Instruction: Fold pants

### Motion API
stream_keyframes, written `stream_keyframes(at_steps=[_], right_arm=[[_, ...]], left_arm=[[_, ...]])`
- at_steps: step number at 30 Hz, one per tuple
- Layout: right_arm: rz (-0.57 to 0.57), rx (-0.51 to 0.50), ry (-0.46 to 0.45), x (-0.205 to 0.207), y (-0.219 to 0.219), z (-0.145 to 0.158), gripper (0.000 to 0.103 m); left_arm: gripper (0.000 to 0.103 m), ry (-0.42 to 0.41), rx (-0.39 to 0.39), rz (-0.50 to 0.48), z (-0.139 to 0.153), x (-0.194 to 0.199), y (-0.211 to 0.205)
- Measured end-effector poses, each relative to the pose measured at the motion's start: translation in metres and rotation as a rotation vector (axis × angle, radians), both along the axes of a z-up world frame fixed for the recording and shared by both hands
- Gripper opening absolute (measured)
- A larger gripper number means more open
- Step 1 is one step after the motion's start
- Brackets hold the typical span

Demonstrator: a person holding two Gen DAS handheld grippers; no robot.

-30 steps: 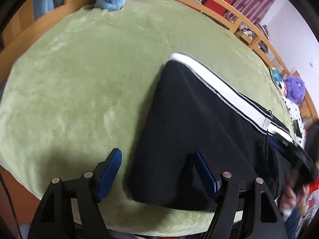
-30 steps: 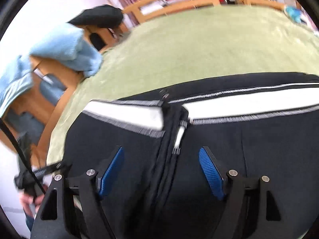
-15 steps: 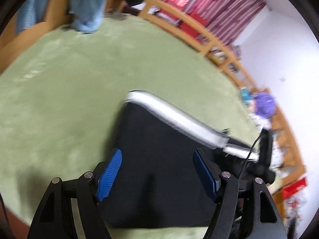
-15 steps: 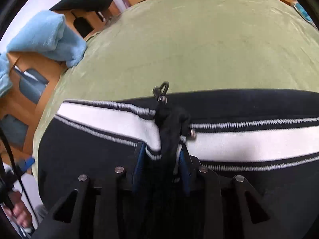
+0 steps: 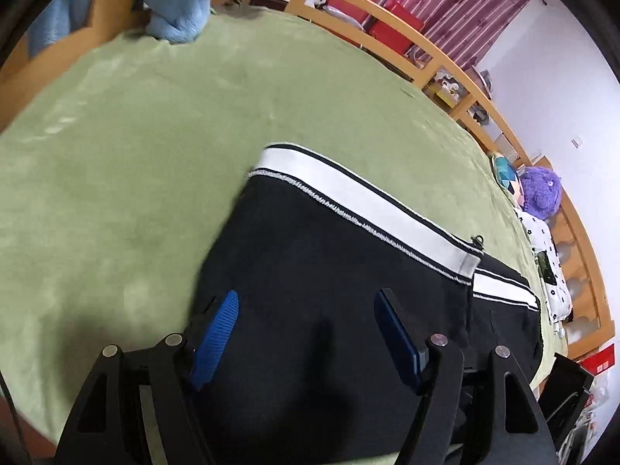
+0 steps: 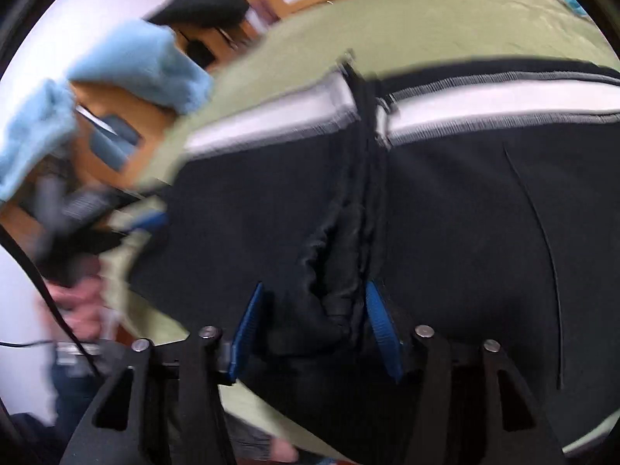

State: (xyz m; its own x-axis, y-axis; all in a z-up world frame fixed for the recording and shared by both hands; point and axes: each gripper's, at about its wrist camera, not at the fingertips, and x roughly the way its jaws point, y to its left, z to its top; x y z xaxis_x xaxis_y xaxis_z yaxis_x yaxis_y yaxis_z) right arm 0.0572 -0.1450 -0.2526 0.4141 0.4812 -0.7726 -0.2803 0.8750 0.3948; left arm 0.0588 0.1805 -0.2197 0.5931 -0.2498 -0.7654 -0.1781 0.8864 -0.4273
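Right gripper (image 6: pixel 310 329) backed off the pants (image 6: pixel 465 213), jaws opening around the bunched fly; left gripper (image 5: pixel 306 333) hung open, empty, nearby.

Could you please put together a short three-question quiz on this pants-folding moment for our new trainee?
1. True or false: the black pants lie on a green blanket.
2. What colour is the waistband?
3. Which gripper has bunched fabric between its jaws: A) left gripper, B) right gripper?

Key: 1 true. 2 white. 3 B; its jaws are opening, and the pads are not pressing the fabric.
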Motion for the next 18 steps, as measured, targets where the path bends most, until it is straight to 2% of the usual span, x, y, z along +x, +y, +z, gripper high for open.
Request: stream_keyframes(at_steps=[3,6,8,10,15,16,18], right_arm=[[0.02,-0.083,-0.035,-0.014,0.007,0.006,0.054],[0.041,-0.065,-0.028,-0.015,0.001,0.013,0.054],[0.035,0.0,-0.014,-0.016,-0.012,0.017,0.054],[0.006,0.03,-0.017,-0.023,-0.035,0.022,0.054],[-0.069,0.047,-0.038,-0.032,-0.069,0.031,0.056],[-0.1,0.019,-0.045,-0.037,-0.081,0.032,0.056],[-0.142,-0.017,-0.051,-0.043,-0.097,0.035,0.056]], left_arm=[[0.071,0.006,0.03,0.031,0.0,-0.023,0.011],[0.071,0.014,0.042,0.067,-0.005,-0.044,0.02],[0.071,0.058,-0.007,0.101,-0.019,-0.056,0.027],[0.071,0.072,-0.094,0.115,-0.034,-0.06,0.032],[0.073,0.021,-0.222,0.132,-0.053,-0.048,0.031],[0.073,0.016,-0.224,0.133,-0.054,-0.044,0.028],[0.072,0.026,-0.172,0.148,-0.052,-0.037,0.02]])
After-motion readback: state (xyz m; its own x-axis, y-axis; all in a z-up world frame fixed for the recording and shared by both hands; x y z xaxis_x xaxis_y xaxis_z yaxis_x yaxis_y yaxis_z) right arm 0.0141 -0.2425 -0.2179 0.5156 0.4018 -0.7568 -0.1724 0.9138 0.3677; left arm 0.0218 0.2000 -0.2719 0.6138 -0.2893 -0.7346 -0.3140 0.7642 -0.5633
